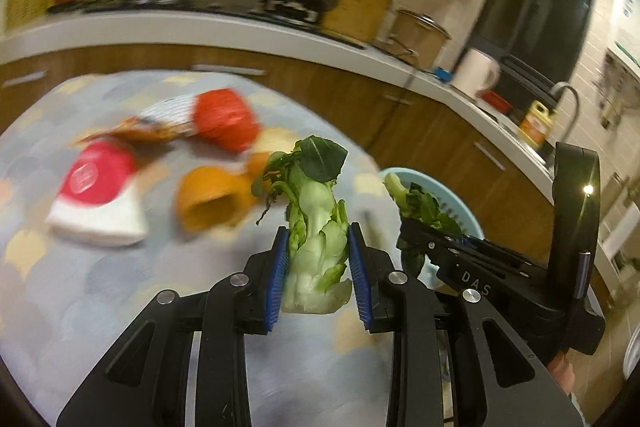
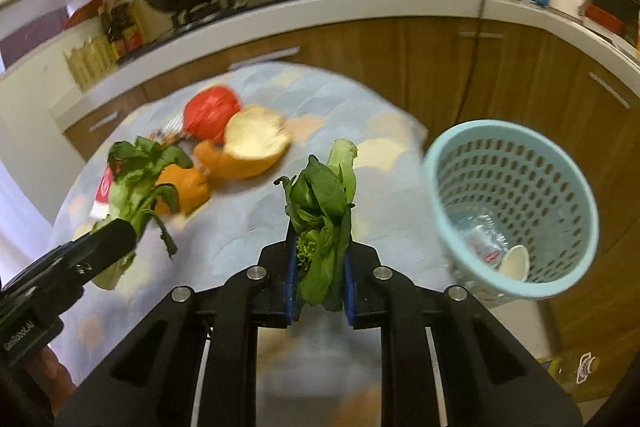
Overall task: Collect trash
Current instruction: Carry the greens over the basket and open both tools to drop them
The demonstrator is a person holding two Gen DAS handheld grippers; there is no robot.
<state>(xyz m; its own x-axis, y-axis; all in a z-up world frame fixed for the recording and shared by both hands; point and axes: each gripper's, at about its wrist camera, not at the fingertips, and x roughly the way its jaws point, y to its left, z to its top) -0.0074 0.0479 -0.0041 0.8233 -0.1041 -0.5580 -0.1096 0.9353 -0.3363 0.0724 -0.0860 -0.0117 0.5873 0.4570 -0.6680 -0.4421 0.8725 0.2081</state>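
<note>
Between each hand-held gripper's (image 1: 318, 267) (image 2: 320, 269) clamped pads, a bok choy piece (image 1: 316, 227) (image 2: 324, 227); table litter (image 1: 160, 171) motion-blurred.

The left hand-held gripper (image 1: 319, 259) is reaching forward with its blue-padded jaws drawn in against the pale stalk of a bok choy (image 1: 316, 227), which is standing upright between them above the tabletop (image 1: 100, 287). The right hand-held gripper (image 2: 319, 267) is doing the same beside it, its jaws pressing on a bunch of dark leafy greens (image 2: 324, 219). In the left wrist view the right hand-held gripper is angling in from the right; in the right wrist view the left one is angling in from the left.
</note>
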